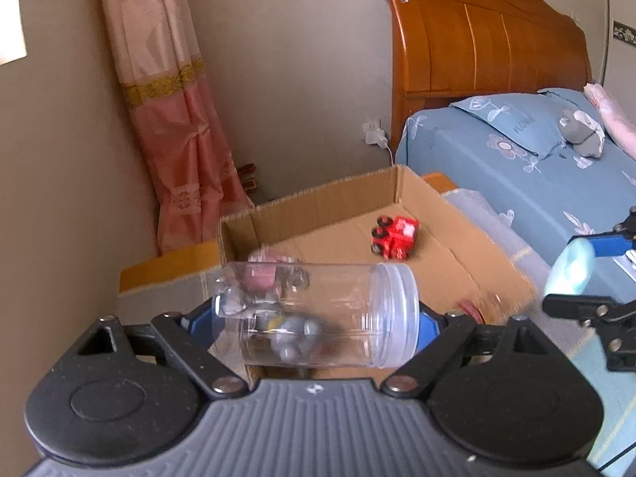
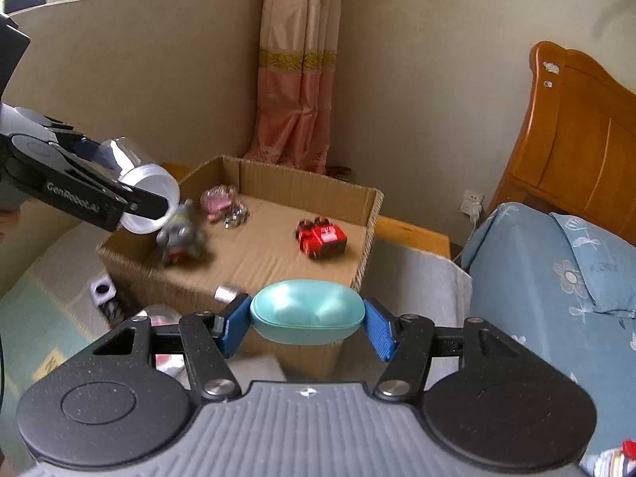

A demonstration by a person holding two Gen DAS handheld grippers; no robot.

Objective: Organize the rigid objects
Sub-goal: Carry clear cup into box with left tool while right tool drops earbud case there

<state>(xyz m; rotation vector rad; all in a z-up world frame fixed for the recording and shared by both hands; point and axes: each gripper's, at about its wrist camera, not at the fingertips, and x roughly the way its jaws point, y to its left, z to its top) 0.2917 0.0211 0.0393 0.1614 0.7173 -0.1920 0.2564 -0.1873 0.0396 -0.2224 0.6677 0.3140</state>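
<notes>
My left gripper [image 1: 316, 320] is shut on a clear plastic jar [image 1: 318, 314], held on its side over the open cardboard box [image 1: 318, 202]. In the right wrist view the jar [image 2: 145, 198] tilts mouth-down at the box's left edge, and a grey toy [image 2: 181, 234] is blurred just below the mouth. A pink toy [image 2: 218, 198] and a red toy truck [image 2: 321, 238] lie inside the box [image 2: 369, 214]. My right gripper [image 2: 306, 320] is shut on a teal egg-shaped case [image 2: 306, 318], held in front of the box's near wall.
A bed with a blue sheet [image 1: 536, 167] and wooden headboard [image 1: 485, 43] stands to the right. A pink curtain [image 1: 175, 119] hangs in the corner. A wall socket with charger [image 1: 373, 131] sits behind the box. Small items [image 2: 105, 290] lie on the floor left of the box.
</notes>
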